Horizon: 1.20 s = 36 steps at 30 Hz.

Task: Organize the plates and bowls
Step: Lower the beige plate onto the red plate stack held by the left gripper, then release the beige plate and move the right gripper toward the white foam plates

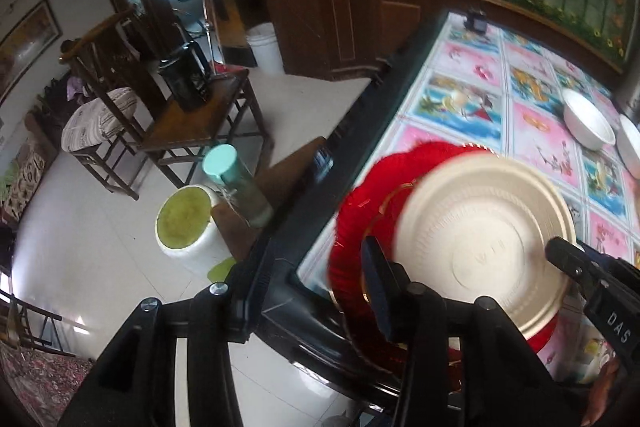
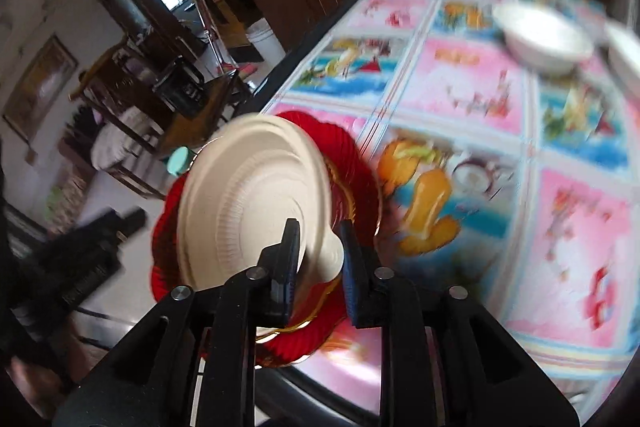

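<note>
Both hand-held grippers work at the cream plate [image 2: 248, 203] lying on the red plate [image 2: 360, 163]: the right hand-held gripper [image 2: 320, 259] stands narrow around its rim, the left hand-held gripper [image 1: 464, 259] wide. Next, I think, free the rim and go to the white bowl [image 2: 544, 39] far ahead.

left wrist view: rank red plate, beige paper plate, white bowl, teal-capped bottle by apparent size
1. red plate, though it is partly hidden under the beige one.
2. beige paper plate, close to the red.
3. white bowl; farther off, so its true size is unsure.
4. teal-capped bottle, about like the bowl; cannot rank firmly.

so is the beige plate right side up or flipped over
Flipped over: the beige plate shows its embossed underside and raised base ring, resting on the red plate.
</note>
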### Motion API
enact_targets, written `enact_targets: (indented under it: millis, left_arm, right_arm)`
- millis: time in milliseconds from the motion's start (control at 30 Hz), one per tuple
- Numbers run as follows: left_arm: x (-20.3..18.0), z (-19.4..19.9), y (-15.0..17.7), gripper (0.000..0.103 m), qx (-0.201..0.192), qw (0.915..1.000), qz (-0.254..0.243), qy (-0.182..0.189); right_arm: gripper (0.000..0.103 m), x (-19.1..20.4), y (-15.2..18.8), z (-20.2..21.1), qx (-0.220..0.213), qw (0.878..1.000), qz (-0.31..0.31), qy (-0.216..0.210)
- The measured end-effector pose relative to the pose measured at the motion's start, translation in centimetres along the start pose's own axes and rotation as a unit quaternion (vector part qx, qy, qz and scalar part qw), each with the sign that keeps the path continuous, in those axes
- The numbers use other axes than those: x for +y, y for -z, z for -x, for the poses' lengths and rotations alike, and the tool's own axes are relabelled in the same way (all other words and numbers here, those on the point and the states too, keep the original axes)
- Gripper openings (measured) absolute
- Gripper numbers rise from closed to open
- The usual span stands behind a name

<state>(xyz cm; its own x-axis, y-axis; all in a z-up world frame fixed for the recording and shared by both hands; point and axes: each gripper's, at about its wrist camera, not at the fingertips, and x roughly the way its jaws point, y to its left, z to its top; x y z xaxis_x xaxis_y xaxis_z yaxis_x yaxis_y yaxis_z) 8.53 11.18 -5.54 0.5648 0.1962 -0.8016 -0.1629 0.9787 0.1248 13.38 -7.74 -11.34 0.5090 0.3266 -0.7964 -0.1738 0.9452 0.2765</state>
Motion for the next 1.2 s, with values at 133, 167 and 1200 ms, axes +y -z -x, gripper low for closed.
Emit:
enact_targets:
  millis: [133, 167, 1200]
  left_arm:
    - [0.4, 1.3, -0.3, 0.046, -0.017, 0.9998, 0.01, 0.008]
    - [0.4, 1.7, -0.3, 0.046, -0.022, 0.9996, 0.012, 0.013]
    - [-21.6, 9.3, 1.1, 0.056, -0.016, 0.9587, -0.188, 0.213]
  right_arm:
    - [0.022, -0.2, -0.2, 2.0, -0.034, 0.999, 0.017, 0.009]
    - [0.022, -0.8, -0.3, 2.7, -0.041, 0.999, 0.01, 0.001]
    - [0.022, -16.9, 3.3, 12.4, -0.128, 0.981, -0.139, 0.039]
